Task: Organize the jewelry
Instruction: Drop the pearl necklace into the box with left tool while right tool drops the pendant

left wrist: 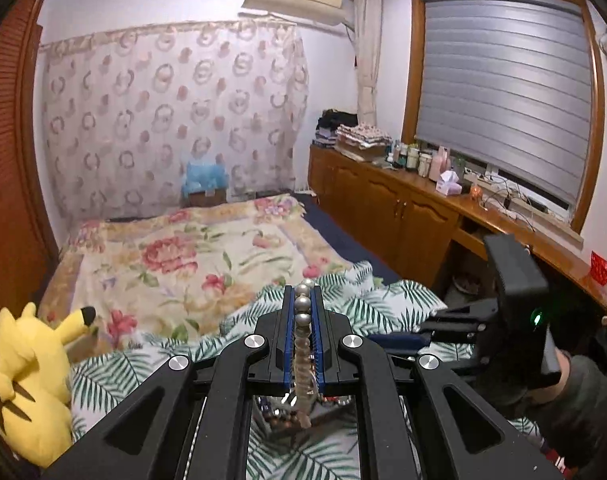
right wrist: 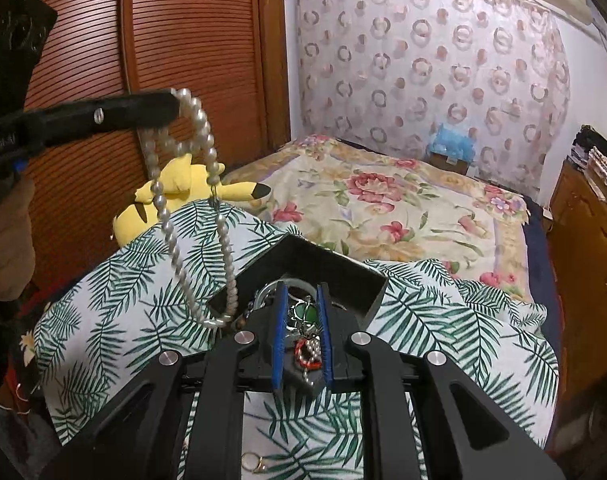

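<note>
**A:** Left wrist view: our left gripper [left wrist: 303, 312] is clenched on the long white pearl bead necklace [left wrist: 302, 304]. Three beads sit pinched between the blue-lined fingers [left wrist: 289, 336]; the rest of the strand drops down behind the jaws.

**B:** Confirmed from the right wrist view. We see the left gripper [right wrist: 171, 108] raised at upper left, and the necklace [right wrist: 201, 208] hangs from its tip in a double loop. The low end of the loop, with the clasp, hangs level with the near left rim of the black open-top square jewelry box [right wrist: 303, 256]; we cannot tell if it touches.

**A:** Where's the box?

**B:** On the white bedspread with green palm-leaf print [right wrist: 115, 296], straight ahead of our right gripper [right wrist: 303, 336]. Tangled pieces lie inside: a green stone, silver rings, a small red-and-white beaded piece.

**A:** Right jaws?

**B:** Parted, nothing between the pads, poised over the box's near corner. In the left wrist view the right gripper [left wrist: 427, 326] points in from the right, low over the bedspread [left wrist: 355, 292].

**A:** Anything else?

**B:** A small gold ring [right wrist: 252, 463] lies on the bedspread below our right gripper. The yellow plush toy with black-tipped ears [right wrist: 171, 196] sits by the brown slatted wardrobe door [right wrist: 183, 40], behind the hanging strand.
</note>
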`<control>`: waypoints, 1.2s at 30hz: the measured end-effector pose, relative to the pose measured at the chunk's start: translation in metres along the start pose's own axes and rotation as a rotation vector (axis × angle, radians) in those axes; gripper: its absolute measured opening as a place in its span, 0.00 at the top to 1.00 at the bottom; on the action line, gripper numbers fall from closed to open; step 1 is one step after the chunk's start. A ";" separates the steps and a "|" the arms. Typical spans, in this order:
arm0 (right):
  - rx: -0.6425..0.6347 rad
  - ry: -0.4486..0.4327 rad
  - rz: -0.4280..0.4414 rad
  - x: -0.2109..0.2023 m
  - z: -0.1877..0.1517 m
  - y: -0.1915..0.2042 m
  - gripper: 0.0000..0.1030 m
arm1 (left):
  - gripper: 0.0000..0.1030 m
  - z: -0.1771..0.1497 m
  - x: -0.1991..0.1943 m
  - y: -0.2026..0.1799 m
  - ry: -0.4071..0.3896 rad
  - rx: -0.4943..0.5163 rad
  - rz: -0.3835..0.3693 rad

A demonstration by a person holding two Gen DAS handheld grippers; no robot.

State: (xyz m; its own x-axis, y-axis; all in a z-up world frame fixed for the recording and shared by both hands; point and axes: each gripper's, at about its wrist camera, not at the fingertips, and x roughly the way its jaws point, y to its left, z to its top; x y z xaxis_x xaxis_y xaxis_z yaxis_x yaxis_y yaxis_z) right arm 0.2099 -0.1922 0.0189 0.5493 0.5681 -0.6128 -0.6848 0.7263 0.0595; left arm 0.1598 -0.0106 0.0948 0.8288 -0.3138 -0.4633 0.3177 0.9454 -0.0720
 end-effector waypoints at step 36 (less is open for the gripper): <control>0.117 0.077 -0.053 0.009 -0.062 -0.019 0.83 | 0.83 -0.076 0.075 0.007 0.249 -0.039 0.017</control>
State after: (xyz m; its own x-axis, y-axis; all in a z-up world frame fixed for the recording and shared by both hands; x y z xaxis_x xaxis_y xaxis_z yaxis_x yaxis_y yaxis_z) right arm 0.1980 -0.2251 -0.0364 0.5416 0.4994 -0.6762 -0.5928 0.7973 0.1140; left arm 0.1891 -0.0210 -0.0070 0.6934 -0.2716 -0.6675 0.2832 0.9544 -0.0942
